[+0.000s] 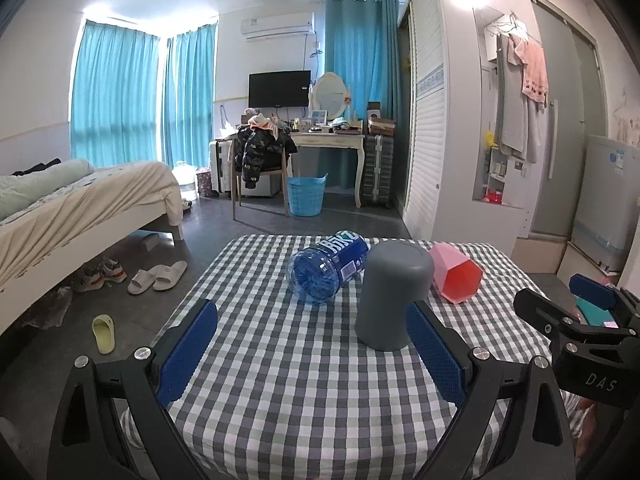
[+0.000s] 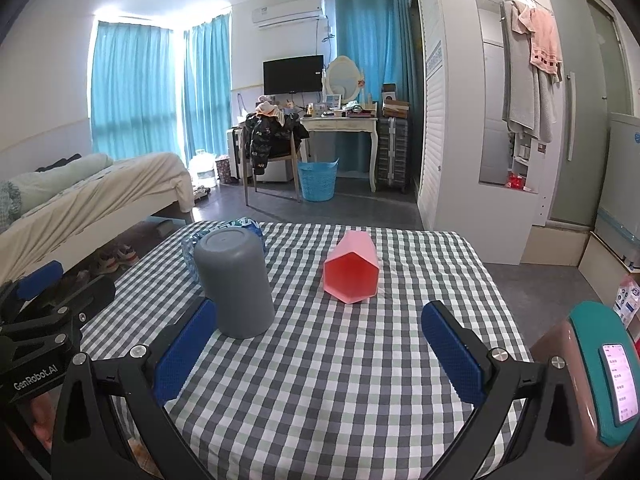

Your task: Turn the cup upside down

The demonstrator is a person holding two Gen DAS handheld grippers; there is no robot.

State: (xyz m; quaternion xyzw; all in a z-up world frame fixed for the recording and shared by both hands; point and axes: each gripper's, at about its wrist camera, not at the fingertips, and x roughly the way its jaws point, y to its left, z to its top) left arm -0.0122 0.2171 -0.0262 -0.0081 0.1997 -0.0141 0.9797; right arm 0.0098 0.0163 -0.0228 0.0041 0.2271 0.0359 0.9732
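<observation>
both our grippers gape, holding nothing. the left gripper [image 1: 312,344] has its lower-right pad just beside the grey cup [image 1: 392,296], which stands upright at centre frame, closed end up. the right gripper [image 2: 320,348] flanks it likewise. behind lie the blue bottle [image 1: 326,266] and pink cup [image 1: 456,276], crowding the far side.

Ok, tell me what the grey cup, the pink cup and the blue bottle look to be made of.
Grey cup: likely matte plastic, opaque, even dull sheen.
Pink cup: probably smooth plastic, crisp moulded facets, soft shine.
Blue bottle: clear tinted plastic, see-through with glints, printed label.
</observation>
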